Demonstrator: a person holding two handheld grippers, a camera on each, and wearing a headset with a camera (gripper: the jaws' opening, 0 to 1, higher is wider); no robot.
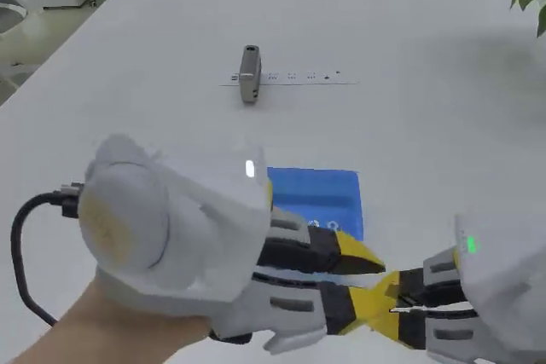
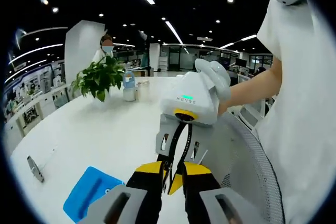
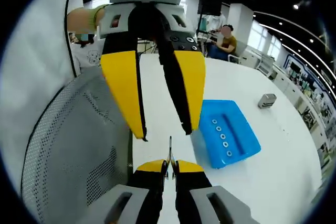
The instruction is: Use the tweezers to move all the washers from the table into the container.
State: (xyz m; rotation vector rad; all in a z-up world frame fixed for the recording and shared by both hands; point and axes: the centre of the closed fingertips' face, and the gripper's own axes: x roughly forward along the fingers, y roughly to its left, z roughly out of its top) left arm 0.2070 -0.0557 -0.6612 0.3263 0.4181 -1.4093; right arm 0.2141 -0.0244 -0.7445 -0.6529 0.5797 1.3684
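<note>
- Right gripper view: closest in, the right gripper (image 3: 169, 167) has its yellow-tipped jaws pinched tight on a pair of thin silver metal tweezers (image 3: 169, 148). The tweezers' long axis runs straight on from the jaws, and the fine tip points at the other gripper.
- Just past that tip is the left gripper (image 3: 164, 132), facing back the other way. Its yellow jaws stand a moderate way apart with nothing between them.
- Beside both grippers, a grey mesh chair back (image 3: 79, 156) sits off the edge of the white table (image 1: 409, 83).
- Further out on the table lies a shallow blue plastic tray (image 3: 247, 142). Five small ring washers (image 3: 221, 136) sit in its recess, in a row along the tray's long axis.
- In the head view, two of those washers peek out just above the left gripper's jaws, and the tweezers are too thin to pick out.
- Well beyond the tray is a small grey metal block (image 3: 266, 99).
- The left gripper view adds a leafy green potted plant (image 2: 100, 77) at the far end of the table.
</note>
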